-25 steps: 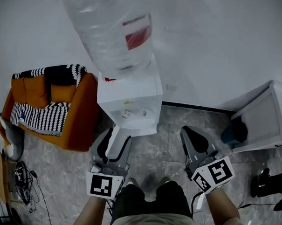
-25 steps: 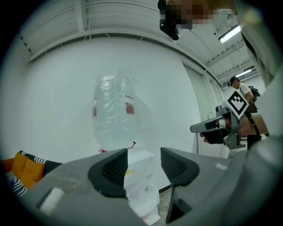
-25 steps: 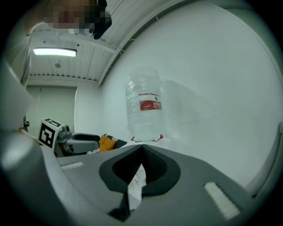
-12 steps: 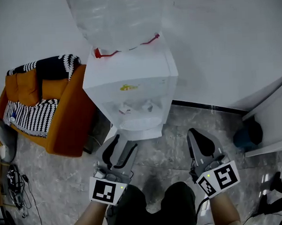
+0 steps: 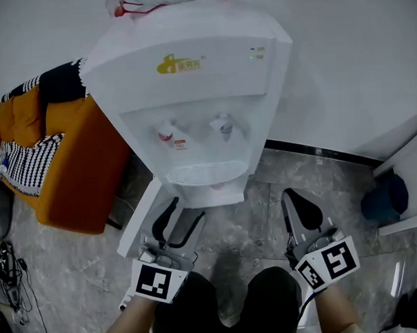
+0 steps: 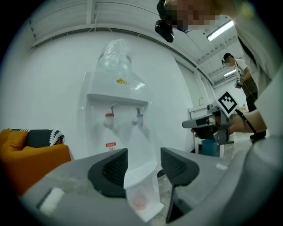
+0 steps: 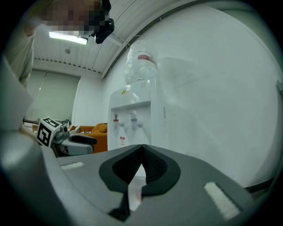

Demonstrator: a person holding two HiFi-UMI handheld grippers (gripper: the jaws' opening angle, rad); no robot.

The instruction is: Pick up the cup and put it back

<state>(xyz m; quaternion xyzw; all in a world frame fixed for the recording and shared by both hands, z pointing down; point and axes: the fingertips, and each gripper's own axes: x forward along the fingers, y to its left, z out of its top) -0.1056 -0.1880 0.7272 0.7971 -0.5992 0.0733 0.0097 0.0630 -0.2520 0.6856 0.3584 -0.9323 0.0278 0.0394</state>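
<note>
Nearest, the left tongs (image 6: pixel 142 161) grip a clear plastic cup (image 6: pixel 140 190), seemingly carrying it for its return. The right tongs (image 7: pixel 141 152) are closed and empty, held aside. Beyond stands a white water dispenser (image 5: pixel 191 94), with an orange sofa (image 5: pixel 64 169) far left.

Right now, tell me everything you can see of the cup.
Clear, thin-looking plastic cup, looks empty, pale rim, pinkish mark at its base. It sits between the left gripper's dark pads, which press its sides near the rim. Nothing else touches it; the water dispenser stands behind.
</note>
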